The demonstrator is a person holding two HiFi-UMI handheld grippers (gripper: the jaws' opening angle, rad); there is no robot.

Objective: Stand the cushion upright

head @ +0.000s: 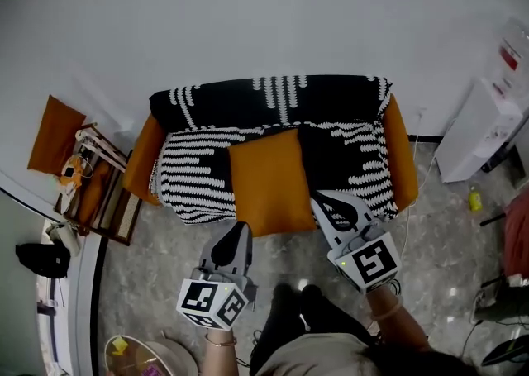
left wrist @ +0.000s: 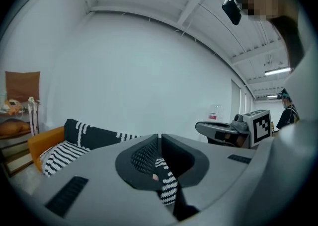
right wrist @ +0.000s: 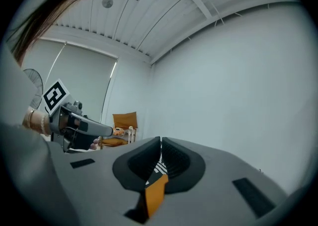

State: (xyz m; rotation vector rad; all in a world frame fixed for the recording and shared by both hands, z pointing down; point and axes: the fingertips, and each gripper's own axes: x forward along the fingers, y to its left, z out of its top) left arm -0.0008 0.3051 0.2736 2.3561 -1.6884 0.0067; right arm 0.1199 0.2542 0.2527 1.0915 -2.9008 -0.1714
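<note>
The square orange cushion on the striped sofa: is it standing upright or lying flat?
Lying flat: from above, the square orange cushion shows its whole broad face, spread across the seat of the black-and-white striped sofa.

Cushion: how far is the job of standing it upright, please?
Done: nothing yet; the orange cushion lies flat on the sofa seat, overhanging its front. In hand: the left gripper and the right gripper are near its front corners, both with jaws together, holding nothing. Left: grip the cushion, raise it and stand it up, probably against the backrest.
</note>
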